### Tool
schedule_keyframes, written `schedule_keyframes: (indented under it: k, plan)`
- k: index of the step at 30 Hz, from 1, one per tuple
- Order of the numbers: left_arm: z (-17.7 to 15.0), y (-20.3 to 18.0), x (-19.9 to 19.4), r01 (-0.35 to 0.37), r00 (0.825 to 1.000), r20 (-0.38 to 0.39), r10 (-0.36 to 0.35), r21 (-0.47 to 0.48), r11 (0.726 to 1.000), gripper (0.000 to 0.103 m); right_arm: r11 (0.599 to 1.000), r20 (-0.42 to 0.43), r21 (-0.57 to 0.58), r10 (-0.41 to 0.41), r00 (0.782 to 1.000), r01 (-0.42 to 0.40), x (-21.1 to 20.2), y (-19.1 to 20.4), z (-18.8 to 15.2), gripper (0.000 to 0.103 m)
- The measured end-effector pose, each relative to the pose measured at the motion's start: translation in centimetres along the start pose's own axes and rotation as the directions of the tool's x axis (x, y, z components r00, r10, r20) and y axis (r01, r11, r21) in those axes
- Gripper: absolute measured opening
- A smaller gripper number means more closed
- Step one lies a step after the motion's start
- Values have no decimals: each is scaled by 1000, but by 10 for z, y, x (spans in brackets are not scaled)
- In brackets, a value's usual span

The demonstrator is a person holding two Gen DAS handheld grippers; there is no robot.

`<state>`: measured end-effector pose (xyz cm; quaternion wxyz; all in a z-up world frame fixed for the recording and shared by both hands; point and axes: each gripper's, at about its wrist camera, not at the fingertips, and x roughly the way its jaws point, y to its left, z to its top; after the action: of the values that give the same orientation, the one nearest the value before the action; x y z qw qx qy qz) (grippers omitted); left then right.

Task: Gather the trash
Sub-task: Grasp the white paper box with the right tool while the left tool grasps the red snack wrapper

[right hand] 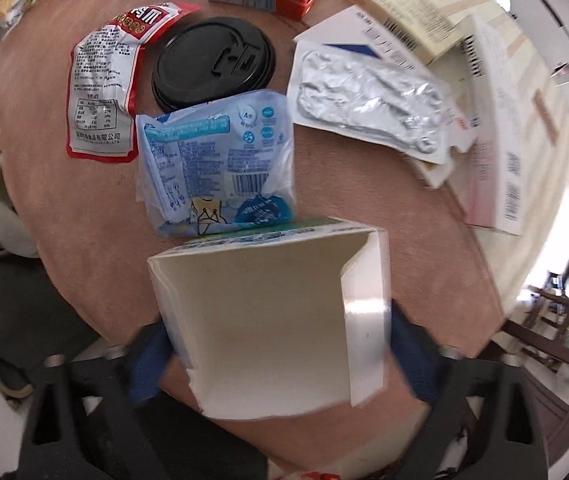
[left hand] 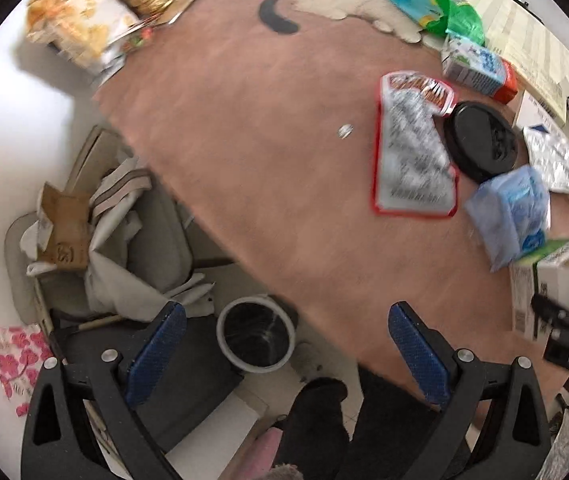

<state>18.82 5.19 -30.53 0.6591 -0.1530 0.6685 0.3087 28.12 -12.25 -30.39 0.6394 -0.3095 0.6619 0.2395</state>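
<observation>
A pinkish-brown tablecloth covers the table. On it lie a red-edged white snack wrapper with black print, a glossy black cup lid, a pale blue plastic packet with white text and a barcode, a silver foil pack, and a plain white open box. The gripper pads are dark blue. On the floor stands a white-rimmed bin, black inside.

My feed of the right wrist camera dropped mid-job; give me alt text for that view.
The right gripper points down over a pink table, its blue pads either side of an open white carton; contact is unclear. Beyond lie a blue plastic wrapper, a red-edged snack wrapper, a black cup lid and a foil blister pack.
</observation>
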Motion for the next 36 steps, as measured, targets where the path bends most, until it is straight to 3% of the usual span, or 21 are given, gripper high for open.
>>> schedule_keyframes:
  k: [4,9,10,13,14,21,31,36]
  plan:
    - [42,-22,6,89,996,19,-89,-4,996,103,993,10,109,43,999,-44,-6,-36,1,88]
    - [95,-54,39,195,979,-53,-195,-19,981,102,968,39,249,2,999,-12,-14,-89,2,88]
    - [103,-58,45,206,976,-62,-207,-21,978,99,964,37,265,-2,999,-8,-11,-96,3,88]
    - [116,-72,62,218,972,-86,-217,-7,976,68,950,27,311,-1,1000,-7,1,-114,8,88]
    - [118,-75,67,218,971,-96,-218,-3,976,56,948,28,318,2,1000,-11,5,-118,10,88]
    - [109,-83,48,221,975,-34,-220,31,975,36,945,29,326,13,1000,-22,10,-130,25,87]
    - [97,-83,-1,229,973,30,-231,47,972,30,944,92,320,49,995,-76,-32,-104,24,87]
    - [86,-62,-19,245,968,53,-246,36,969,28,951,127,299,47,991,-84,-52,-98,27,87]
